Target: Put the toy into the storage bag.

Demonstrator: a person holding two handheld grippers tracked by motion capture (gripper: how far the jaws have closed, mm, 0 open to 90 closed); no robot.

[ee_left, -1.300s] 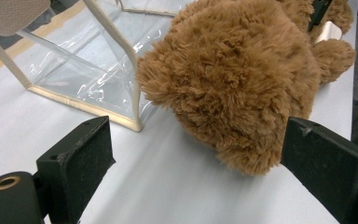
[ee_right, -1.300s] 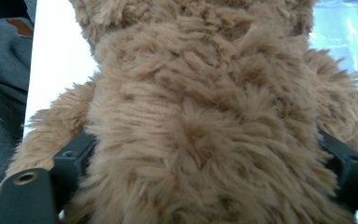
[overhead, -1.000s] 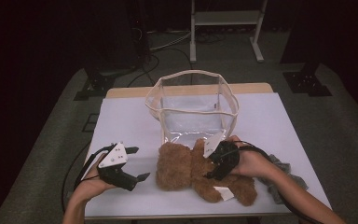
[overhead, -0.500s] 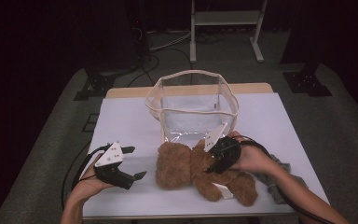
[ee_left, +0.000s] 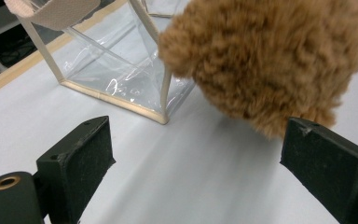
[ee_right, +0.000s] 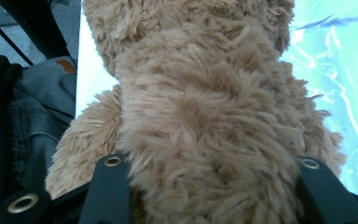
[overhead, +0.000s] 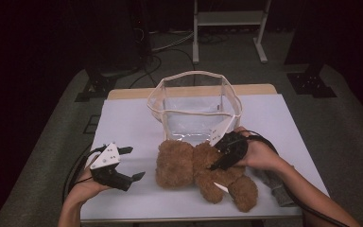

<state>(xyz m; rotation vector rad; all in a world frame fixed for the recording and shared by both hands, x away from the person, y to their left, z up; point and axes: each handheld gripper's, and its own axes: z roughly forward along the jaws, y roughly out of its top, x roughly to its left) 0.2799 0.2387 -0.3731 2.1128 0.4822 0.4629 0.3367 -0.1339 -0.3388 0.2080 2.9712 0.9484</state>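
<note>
A brown teddy bear lies on the white table, in front of a clear plastic bag with a beige rim. My right gripper comes in from the right; its jaws have just been closing and now squeeze the bear's body between them. Over the table's front left, my left gripper stands open with nothing between its jaws. In the left gripper view, the bear's head is just beyond the open gripper, beside the bag's corner.
A grey cloth lies at the table's front right, under my right forearm, and it also shows in the right gripper view. Cables trail from both grippers. A metal stand is on the floor behind the table.
The right gripper's jaws have closed onto the bear's body, and that hand has lifted a little. The left gripper has hardly moved.
</note>
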